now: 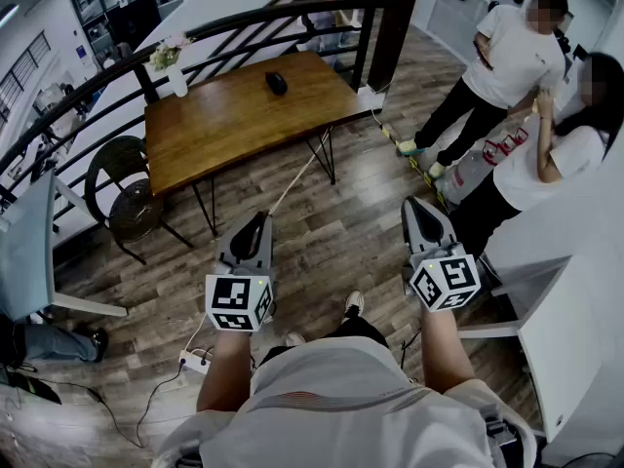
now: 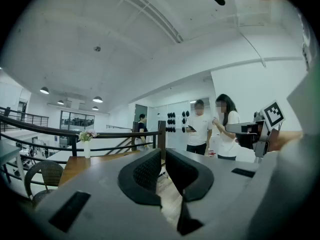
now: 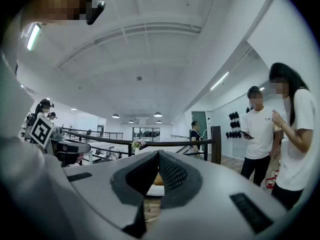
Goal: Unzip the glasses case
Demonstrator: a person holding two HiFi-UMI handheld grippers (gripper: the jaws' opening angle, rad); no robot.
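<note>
1. The left gripper (image 1: pixel 256 220) was held level above the wooden floor (image 1: pixel 336 227). Its jaws were brought together, and nothing was clamped between them.
2. The right gripper (image 1: pixel 417 206) was held level alongside, well apart from the left one. Its jaws were likewise closed on nothing.
3. The glasses case (image 1: pixel 277 83) was seen as a small dark oval lying on the wooden tabletop (image 1: pixel 229 130), toward the far end. It was well apart from both grippers and was touched by neither.
4. The state of the zip could not be made out, as the case was too small in the head view.
5. A white vase (image 1: pixel 176 78) with flowers was placed at the far left corner of the tabletop, just beside the dark railing (image 1: pixel 244 18).
6. A round-backed chair (image 1: pixel 125 195) was positioned at the near left end of the tabletop.
7. Two people (image 1: pixel 507 61) were standing on the floor to the right, beyond the right gripper.
</note>
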